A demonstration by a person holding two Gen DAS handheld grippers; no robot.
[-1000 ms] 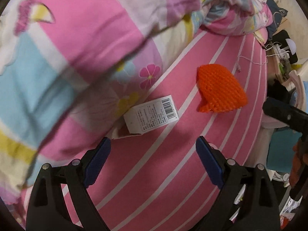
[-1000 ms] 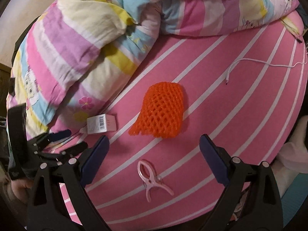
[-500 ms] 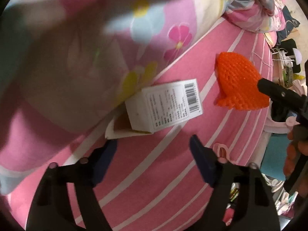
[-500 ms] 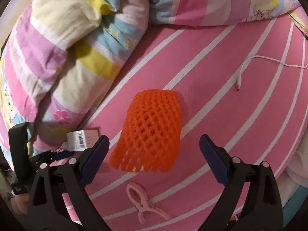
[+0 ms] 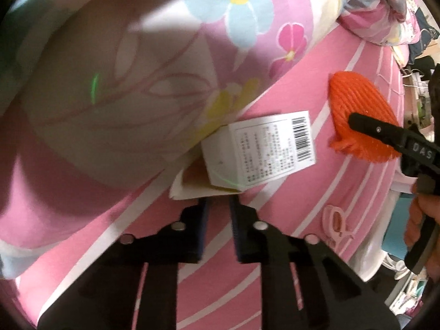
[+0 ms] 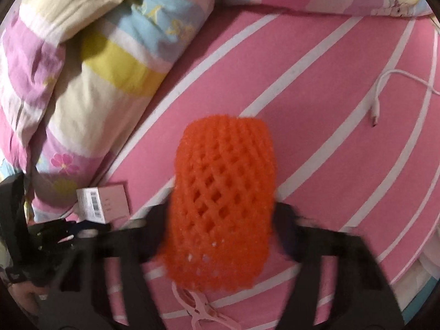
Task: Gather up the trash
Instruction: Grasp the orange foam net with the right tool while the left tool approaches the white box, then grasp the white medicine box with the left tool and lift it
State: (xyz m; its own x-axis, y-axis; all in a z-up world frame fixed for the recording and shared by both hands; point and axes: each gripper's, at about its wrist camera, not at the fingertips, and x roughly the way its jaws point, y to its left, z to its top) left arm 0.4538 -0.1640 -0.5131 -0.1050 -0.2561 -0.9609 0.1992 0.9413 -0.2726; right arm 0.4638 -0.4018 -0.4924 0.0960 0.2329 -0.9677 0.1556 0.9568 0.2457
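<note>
I point both grippers steeply down at the pink striped bed sheet (image 6: 316, 88). My left gripper (image 5: 218, 205) has just closed its jaws to a narrow gap on the open flap of the white carton (image 5: 258, 148), which lies at twelve o'clock from them against the duvet (image 5: 123, 82). My right gripper (image 6: 220, 220) has been closing; its jaws squeeze the orange foam fruit net (image 6: 222, 200) between them.

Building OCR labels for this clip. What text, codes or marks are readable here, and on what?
"DAS": white letters on the black arm of the right claw, cut off there.
Barcode and fine print on the white box: too small and blurred to read.
Faint lettering on the duvet: unreadable.
</note>
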